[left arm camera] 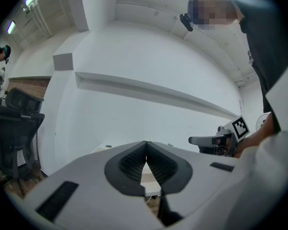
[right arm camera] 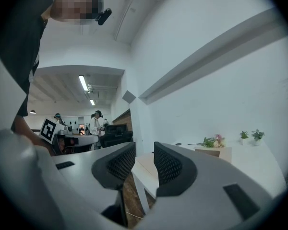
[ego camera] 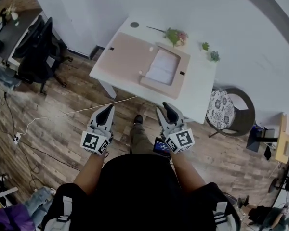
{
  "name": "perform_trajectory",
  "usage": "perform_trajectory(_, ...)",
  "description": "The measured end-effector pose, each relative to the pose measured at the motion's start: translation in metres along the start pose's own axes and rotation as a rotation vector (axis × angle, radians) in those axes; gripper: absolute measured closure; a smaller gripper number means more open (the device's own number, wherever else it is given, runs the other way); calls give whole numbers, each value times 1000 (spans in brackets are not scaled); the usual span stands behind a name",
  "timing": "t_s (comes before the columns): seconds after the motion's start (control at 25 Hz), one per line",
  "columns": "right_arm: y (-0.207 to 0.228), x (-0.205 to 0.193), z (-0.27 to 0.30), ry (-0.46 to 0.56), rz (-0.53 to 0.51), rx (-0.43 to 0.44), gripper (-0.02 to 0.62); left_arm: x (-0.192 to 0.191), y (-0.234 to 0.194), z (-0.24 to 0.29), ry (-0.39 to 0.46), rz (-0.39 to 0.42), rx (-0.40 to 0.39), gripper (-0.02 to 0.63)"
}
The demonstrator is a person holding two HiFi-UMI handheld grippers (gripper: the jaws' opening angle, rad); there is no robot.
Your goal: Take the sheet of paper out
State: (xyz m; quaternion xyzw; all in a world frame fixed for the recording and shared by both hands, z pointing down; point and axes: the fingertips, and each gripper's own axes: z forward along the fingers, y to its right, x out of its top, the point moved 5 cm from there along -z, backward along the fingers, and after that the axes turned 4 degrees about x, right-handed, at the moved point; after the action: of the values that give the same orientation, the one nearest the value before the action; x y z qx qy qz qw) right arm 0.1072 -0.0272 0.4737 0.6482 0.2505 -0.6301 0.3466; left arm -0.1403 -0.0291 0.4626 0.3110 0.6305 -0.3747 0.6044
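Observation:
A white sheet of paper (ego camera: 162, 66) lies in the tray half of an open tan flat box (ego camera: 125, 57) on a white table (ego camera: 197, 88). Both grippers are held level over the wooden floor, short of the table's near edge. My left gripper (ego camera: 107, 112) has its ribbed pads (left arm camera: 134, 162) meeting at the tips, with nothing between them. My right gripper (ego camera: 167, 110) stands open, a clear gap showing between its pads (right arm camera: 169, 166), and it holds nothing. In the right gripper view the tan box (right arm camera: 212, 152) shows ahead on the table. The left gripper view catches the right gripper (left arm camera: 206, 140) alongside.
A flower sprig (ego camera: 176, 36) and small potted plants (ego camera: 209, 52) sit at the table's far side by the white wall. A round patterned stool (ego camera: 225, 106) stands right of the table, a black office chair (ego camera: 36, 52) far left. A white cable (ego camera: 62, 114) crosses the floor.

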Motion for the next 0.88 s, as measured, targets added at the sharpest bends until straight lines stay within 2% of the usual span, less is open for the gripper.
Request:
perform_trajectory(0.24, 45, 2, 65, -12, 22, 0, 468, 1, -43, 67, -44, -4, -13, 603)
perform_trajectory(0.48, 105, 8, 124, -34, 63, -18, 468, 1, -75, 146, -84, 8, -60, 603)
perform_trajectory(0.68, 139, 6, 155, -56, 140, -44, 469, 0, -93, 200, -114, 12, -99, 603)
perform_trajectory(0.88, 159, -10, 180, -144, 188, -78, 463, -1, -103, 247, -135, 11, -166, 603)
